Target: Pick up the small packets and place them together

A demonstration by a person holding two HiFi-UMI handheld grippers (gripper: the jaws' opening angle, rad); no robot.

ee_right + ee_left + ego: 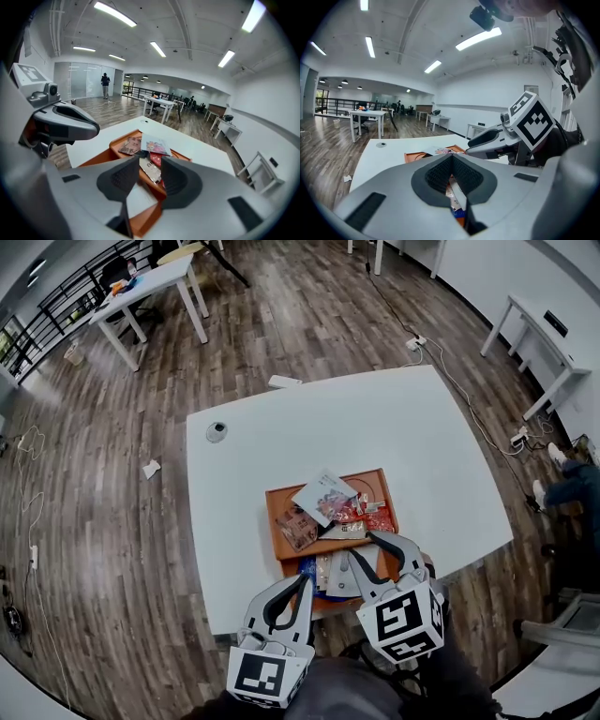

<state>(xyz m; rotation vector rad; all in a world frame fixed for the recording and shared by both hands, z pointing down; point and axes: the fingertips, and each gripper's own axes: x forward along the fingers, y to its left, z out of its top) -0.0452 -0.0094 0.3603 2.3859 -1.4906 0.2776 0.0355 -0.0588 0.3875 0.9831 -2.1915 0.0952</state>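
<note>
Small packets (349,514) lie in a loose, overlapping pile inside an orange tray (277,495). The tray rests on the white tabletop (281,432), close to the edge nearest the person.

Markings: every packet carries print, but none of it can be read in any view.

Appearance:
- A pale packet (324,495) with a colourful picture lies tilted on top of the pile, at the far side of the tray.
- A brown packet (298,526) lies to its left.
- A red packet (367,512) lies to its right.
- A silver packet (342,532) with dark marks lies nearer the person.
- A blue packet (308,568) shows at the near rim, partly covered by the tools.

Tool state:
- Left tool (306,579): clenched, pads meeting at the tips, nothing between them. It hangs over the near left corner of the tray.
- Right tool (361,549): released, jaws apart and pressing on nothing. It hangs above the near part of the pile, angled downward.

A small round grey object (217,431) sits apart on the tabletop, well clear of the tray.
</note>
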